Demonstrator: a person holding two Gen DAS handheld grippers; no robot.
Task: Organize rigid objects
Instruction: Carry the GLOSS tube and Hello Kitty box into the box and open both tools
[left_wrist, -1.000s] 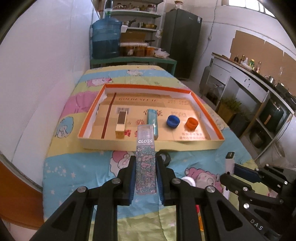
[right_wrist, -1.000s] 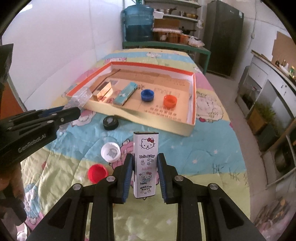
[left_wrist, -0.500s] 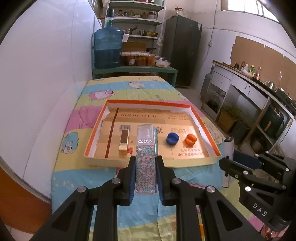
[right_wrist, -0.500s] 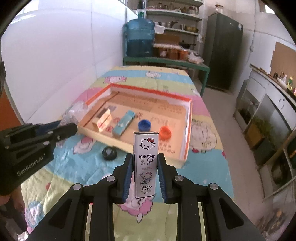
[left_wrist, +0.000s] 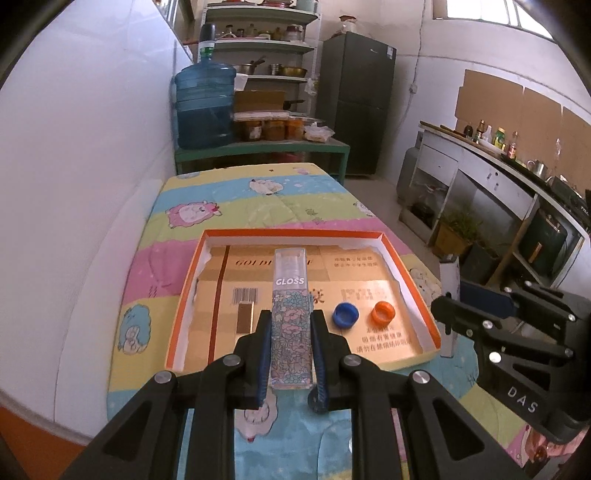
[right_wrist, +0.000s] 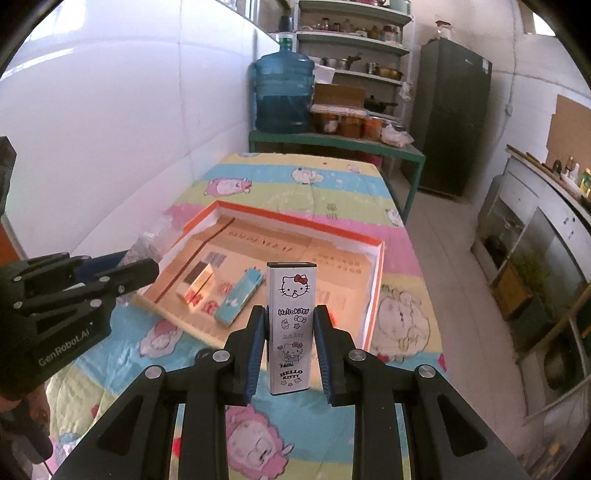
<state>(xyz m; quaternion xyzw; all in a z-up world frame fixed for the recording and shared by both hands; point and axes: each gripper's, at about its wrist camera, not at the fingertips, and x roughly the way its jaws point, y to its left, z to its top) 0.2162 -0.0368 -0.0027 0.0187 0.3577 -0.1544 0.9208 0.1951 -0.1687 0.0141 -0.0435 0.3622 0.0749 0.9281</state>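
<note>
Both your grippers have risen higher above the tray (left_wrist: 413, 284): left gripper (left_wrist: 290, 354) clamps the gloss box (left_wrist: 290, 317), right gripper (right_wrist: 290, 354) clamps the Hello Kitty tin (right_wrist: 290, 325).

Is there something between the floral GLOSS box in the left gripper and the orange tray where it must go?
Nothing visible blocks it. The GLOSS box is held before the orange tray; the tray floor between the gold box and blue cap looks free.
</note>
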